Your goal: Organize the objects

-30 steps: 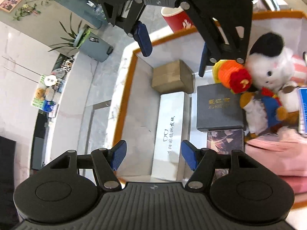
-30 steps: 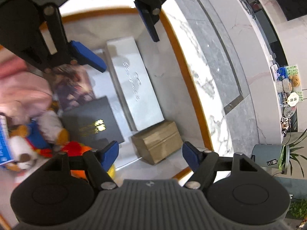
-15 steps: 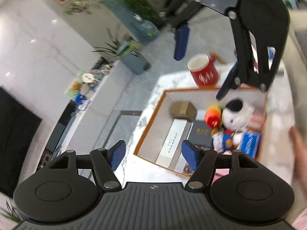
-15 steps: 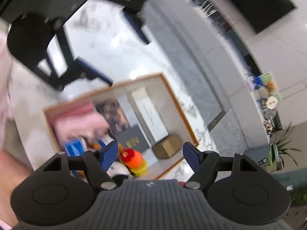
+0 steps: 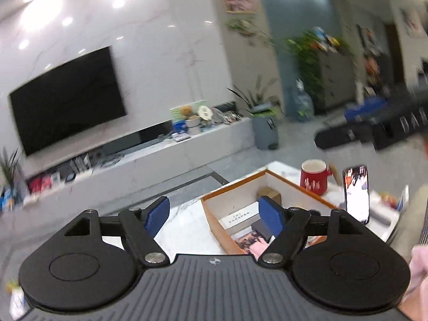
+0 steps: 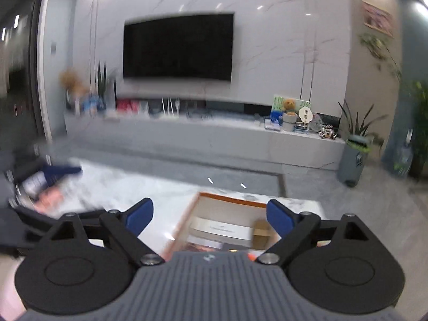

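Orange-rimmed white box [image 5: 291, 184] holds a white case [image 5: 239, 216] and brown carton [image 5: 268, 193]; both grippers (spread, empty, jaws just widened) have lifted away.

Big black TV [image 6: 178, 46] mounted on a white marble-look wall [image 5: 165, 40], ceiling spotlights glaring off it. Long low grey media bench [image 6: 203, 139] underneath, cluttered with small stuff, teddy bear [image 6: 289, 106] included. Grey bin [image 6: 351, 161] and leafy plants [image 5: 307, 61] off to one side. Glossy grey tiled floor [image 6: 240, 175], framed picture [image 5: 237, 3] up high.
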The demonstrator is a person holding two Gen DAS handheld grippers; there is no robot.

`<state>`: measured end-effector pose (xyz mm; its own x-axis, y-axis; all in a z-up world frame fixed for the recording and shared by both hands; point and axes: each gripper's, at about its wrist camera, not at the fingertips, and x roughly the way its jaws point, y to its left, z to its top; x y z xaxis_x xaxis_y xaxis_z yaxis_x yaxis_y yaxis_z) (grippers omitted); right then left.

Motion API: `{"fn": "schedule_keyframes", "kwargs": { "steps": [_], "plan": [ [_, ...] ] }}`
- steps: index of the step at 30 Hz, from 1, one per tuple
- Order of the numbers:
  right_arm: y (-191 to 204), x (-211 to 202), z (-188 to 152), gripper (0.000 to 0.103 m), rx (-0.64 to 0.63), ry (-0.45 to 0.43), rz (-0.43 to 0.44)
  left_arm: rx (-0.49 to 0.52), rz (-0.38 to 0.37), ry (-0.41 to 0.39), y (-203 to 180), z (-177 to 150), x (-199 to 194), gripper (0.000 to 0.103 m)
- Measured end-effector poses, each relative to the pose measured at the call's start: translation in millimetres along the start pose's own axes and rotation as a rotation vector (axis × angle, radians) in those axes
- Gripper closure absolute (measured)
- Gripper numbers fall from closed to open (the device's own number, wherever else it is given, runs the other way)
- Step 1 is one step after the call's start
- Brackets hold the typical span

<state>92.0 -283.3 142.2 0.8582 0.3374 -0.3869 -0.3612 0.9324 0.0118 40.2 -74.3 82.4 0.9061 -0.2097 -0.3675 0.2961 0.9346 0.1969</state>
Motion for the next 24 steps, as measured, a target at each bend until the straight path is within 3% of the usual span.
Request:
{"fn": "schedule_keyframes", "kwargs": {
  "steps": [6, 11, 17, 24],
  "plan": [
    [27.0, -13.6, -67.8, 0.008, 0.166, -0.083, -0.003, -0.212, 0.117, -0.015, -0.3, -34.4, -5.4, 0.014],
    [45.4, -12.4, -106.3, 0.006, 0.187, -0.088, -0.086, -0.268, 0.177, 0.007, -6.2, -57.2, 2.2, 0.014],
    [50.0, 0.9, -134.5, 0.004, 0.186, -0.050, -0.143, -0.213, 0.311, 0.058, -13.0, -84.5, 15.3, 0.014],
    [45.9, 22.7, -160.8, 0.004, 0.224, -0.015, -0.148, -0.218, 0.260, 0.136, -21.6, -102.1, 21.2, 0.014]
  ]
}}
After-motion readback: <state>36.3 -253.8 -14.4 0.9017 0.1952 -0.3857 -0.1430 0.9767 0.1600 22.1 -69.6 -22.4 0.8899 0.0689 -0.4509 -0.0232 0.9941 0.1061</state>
